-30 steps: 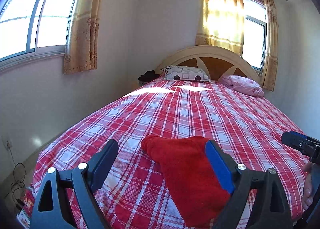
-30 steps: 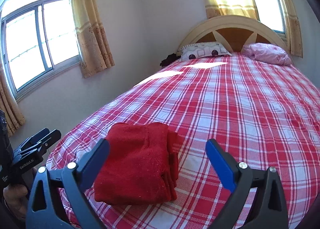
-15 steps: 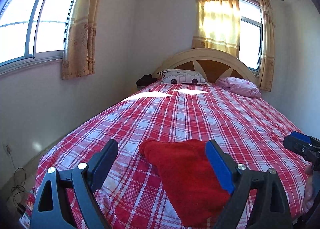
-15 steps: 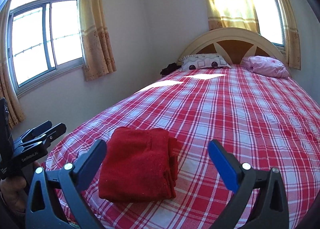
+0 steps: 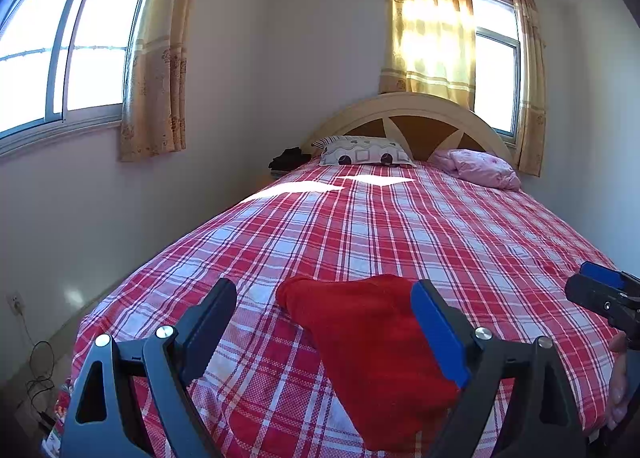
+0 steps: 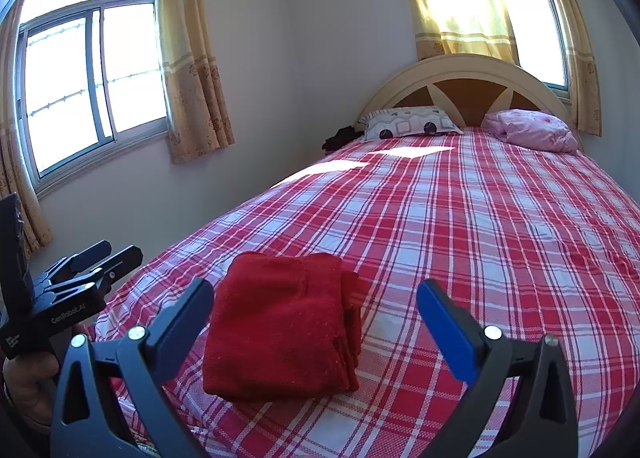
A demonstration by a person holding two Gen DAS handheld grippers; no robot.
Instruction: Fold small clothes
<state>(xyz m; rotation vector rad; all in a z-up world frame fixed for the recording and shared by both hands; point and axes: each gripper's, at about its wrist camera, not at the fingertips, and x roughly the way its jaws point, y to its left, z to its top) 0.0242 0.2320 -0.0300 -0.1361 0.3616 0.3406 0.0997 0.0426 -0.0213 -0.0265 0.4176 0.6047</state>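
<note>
A red garment [image 6: 282, 322], folded into a thick flat stack, lies near the foot of the red plaid bed [image 6: 460, 226]. In the left wrist view the same red garment [image 5: 372, 342] sits just beyond the fingers, partly hidden behind the blue right pad. My left gripper [image 5: 324, 322] stands open above the bed's near edge with nothing between its fingers. My right gripper [image 6: 316, 318] is open too, held back from the garment and not touching it. Each gripper shows at the edge of the other's view: the left gripper [image 6: 76, 278] and the right gripper [image 5: 600, 294].
A patterned pillow [image 6: 408, 126] and a pink pillow [image 6: 532, 130] lie at the headboard [image 6: 464, 86], with a dark bundle [image 6: 340, 138] beside them. Curtained windows are on the left wall and behind the bed. A wall socket and cables [image 5: 36, 370] are on the floor at left.
Both views have tilted up a little, so the garment sits lower in frame. The garment has not moved and both grippers stay open.
</note>
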